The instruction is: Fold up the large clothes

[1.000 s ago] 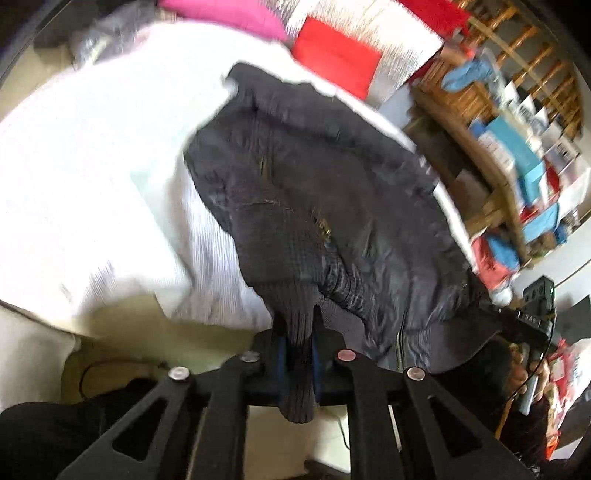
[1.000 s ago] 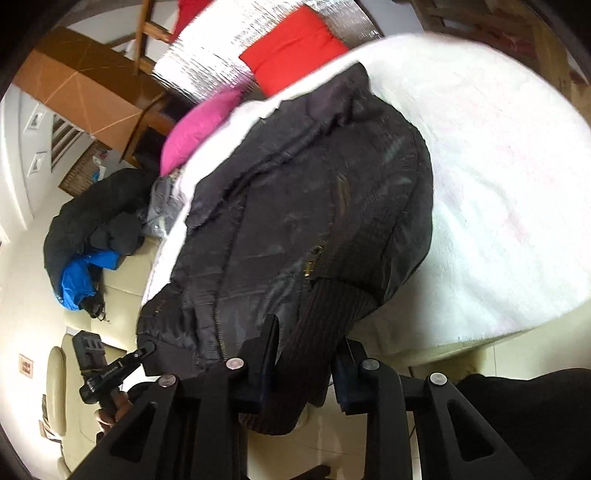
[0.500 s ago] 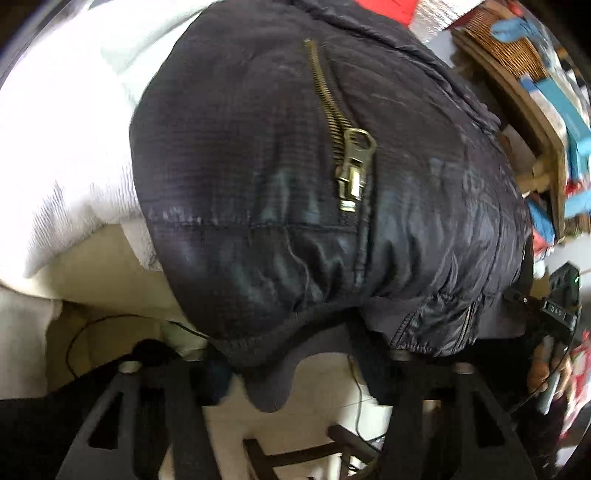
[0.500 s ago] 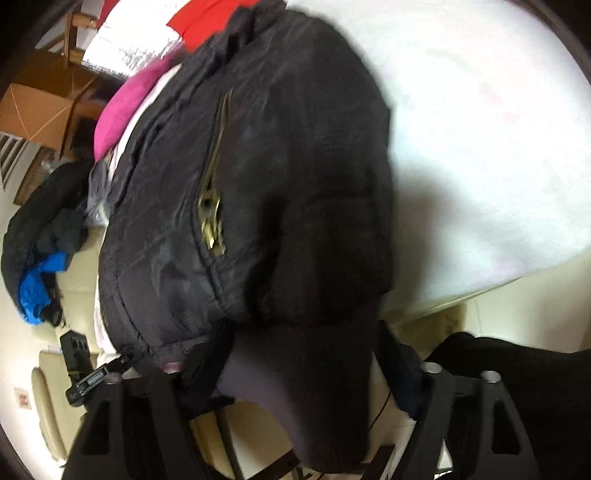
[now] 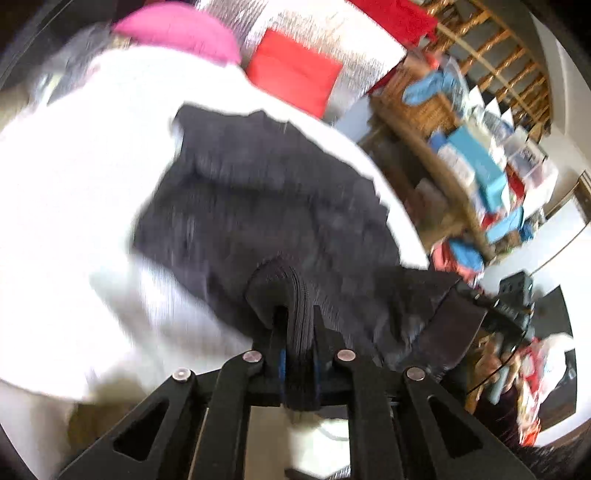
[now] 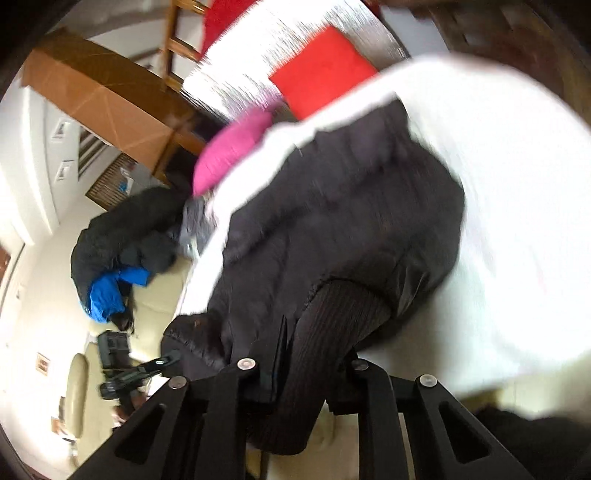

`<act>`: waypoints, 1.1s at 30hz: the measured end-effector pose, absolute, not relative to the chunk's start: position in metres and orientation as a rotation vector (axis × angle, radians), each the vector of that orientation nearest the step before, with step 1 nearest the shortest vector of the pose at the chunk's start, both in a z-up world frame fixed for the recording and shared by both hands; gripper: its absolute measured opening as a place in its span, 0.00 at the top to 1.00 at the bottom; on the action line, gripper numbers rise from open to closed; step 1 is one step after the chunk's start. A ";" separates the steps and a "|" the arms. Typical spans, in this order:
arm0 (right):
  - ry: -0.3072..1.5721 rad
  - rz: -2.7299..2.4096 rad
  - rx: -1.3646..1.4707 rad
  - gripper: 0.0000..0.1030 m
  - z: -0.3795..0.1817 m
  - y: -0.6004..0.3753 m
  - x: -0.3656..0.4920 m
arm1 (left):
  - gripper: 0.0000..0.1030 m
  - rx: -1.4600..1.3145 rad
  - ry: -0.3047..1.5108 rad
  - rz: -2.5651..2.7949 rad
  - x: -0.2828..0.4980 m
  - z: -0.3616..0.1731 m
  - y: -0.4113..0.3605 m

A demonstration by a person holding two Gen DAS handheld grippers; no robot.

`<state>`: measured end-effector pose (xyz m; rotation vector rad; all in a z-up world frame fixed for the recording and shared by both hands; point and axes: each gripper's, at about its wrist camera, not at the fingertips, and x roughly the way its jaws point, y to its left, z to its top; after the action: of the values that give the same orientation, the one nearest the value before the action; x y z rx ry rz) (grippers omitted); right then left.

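While both grippers pinch its ribbed hem, the dark jacket (image 5: pixel 258 206) lies spread ahead of the jaws on a white cover (image 5: pixel 74 177).

Left gripper (image 5: pixel 298 332): jaws have just been closing and stand narrow, clamped on a bunched fold of ribbed knit between them. Right gripper (image 6: pixel 314 354): jaws have likewise just been closing, gripping a ribbed band (image 6: pixel 332 317) that hangs down past them. Beyond the jacket, far from the jaws, sit a pink cushion (image 5: pixel 184 33) and a red cushion (image 5: pixel 295 74).
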<state>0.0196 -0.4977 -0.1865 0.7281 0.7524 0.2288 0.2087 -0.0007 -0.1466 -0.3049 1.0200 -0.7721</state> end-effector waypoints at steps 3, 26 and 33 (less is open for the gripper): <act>0.693 0.209 0.721 0.84 -0.165 -0.510 0.043 | 0.91 -0.308 0.960 -0.752 0.251 -0.119 -0.009; 0.699 0.105 0.886 0.61 -0.204 -0.634 0.333 | 0.20 -0.552 0.968 -0.414 0.469 -0.174 -0.009; 0.827 0.114 0.840 0.08 -0.239 -0.621 0.348 | 0.19 -0.576 1.094 -0.317 0.441 -0.207 0.013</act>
<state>0.3478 -0.6215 -0.2387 0.8396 0.8272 0.1136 0.4412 0.0127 -0.2073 -0.5757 1.0936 -0.3173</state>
